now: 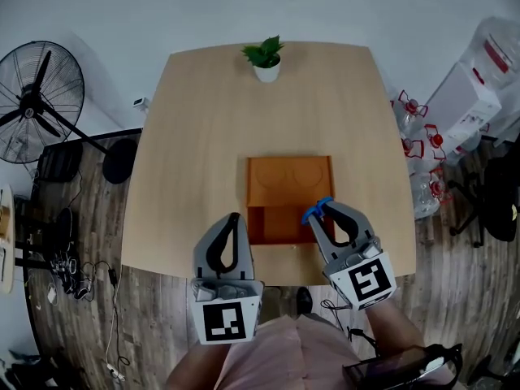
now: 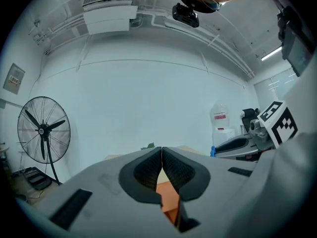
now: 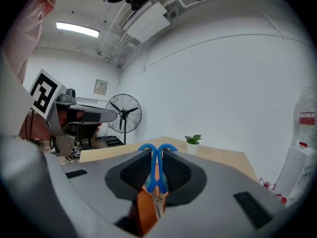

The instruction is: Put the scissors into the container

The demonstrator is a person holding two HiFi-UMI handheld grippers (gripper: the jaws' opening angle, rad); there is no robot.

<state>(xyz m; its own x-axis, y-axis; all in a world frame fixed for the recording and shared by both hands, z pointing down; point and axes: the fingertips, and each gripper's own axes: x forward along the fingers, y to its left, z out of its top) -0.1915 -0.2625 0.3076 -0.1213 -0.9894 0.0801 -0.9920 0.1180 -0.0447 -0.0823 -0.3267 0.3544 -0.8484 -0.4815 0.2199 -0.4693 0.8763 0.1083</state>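
Scissors: blue-handled; clamped in the right gripper, jaws pressed on the handles, the two handle loops standing out past the jaw tips, blades pointing down toward the container; held over the near right edge of the container; whether they touch it cannot be told.

Container: orange, rectangular; far part bears two round recesses, near part is an open compartment; shows orange below the jaws in the right gripper view and in the left gripper view.

Right gripper: at the near right corner of the container; marker cube toward the person.

Left gripper: jaws closed tip to tip with nothing between them; at the near left corner of the container, just beside its edge.

Table: light wood; carries the container near its near edge.

Plant: small, green, in a white pot; beyond the container, at the table's far edge; seen also from the right gripper.

Fan: black, standing on the floor well left of the container.

Bottles: clear, red-capped; on the floor right of the container.
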